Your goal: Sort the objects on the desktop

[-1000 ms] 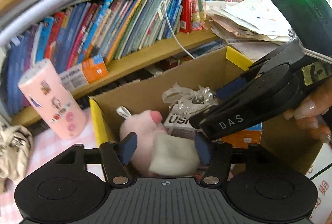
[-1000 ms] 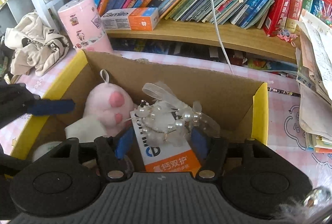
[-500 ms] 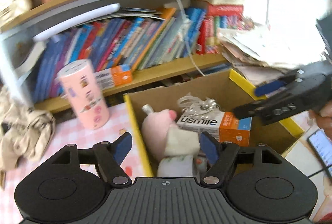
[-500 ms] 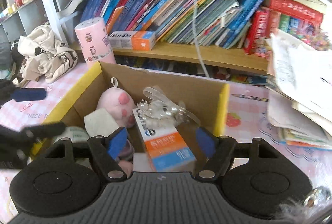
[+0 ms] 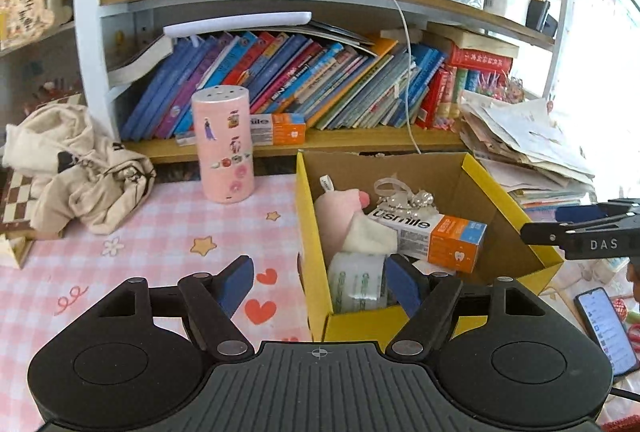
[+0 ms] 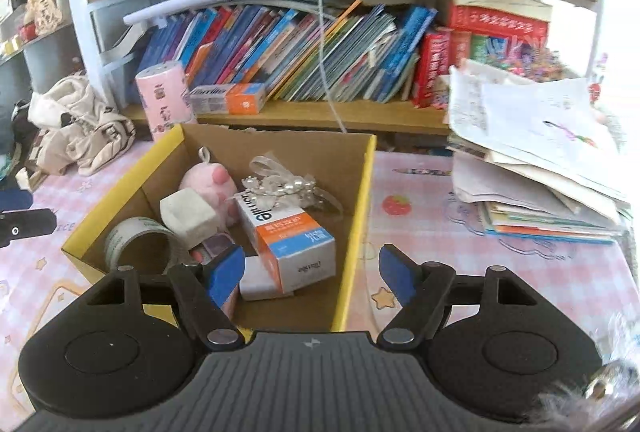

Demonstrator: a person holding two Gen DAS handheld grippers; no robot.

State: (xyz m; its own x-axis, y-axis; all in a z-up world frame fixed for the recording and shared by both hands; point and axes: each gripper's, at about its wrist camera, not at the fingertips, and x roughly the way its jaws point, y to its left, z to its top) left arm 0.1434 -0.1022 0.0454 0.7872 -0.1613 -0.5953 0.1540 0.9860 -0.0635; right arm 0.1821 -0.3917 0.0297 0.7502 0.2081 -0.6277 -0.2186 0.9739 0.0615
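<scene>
Both hold nothing: left gripper [image 5: 320,282] jaws opening, right gripper [image 6: 312,272] wide. With cardboard box [image 5: 472,168] already holding toothpaste box [image 5: 432,236] and plush [image 5: 336,212], reach far-left for pink canister [image 5: 224,148], gripping mid-body, upright

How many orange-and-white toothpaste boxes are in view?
2. One toothpaste box lies inside the cardboard box, beside the pink plush. The other lies on the lower shelf behind the pink canister. Clutter might hide more.

Both tongs, left [image 5: 320,282] and right [image 6: 312,274], now back from the box [image 5: 516,228], wider, empty.
</scene>
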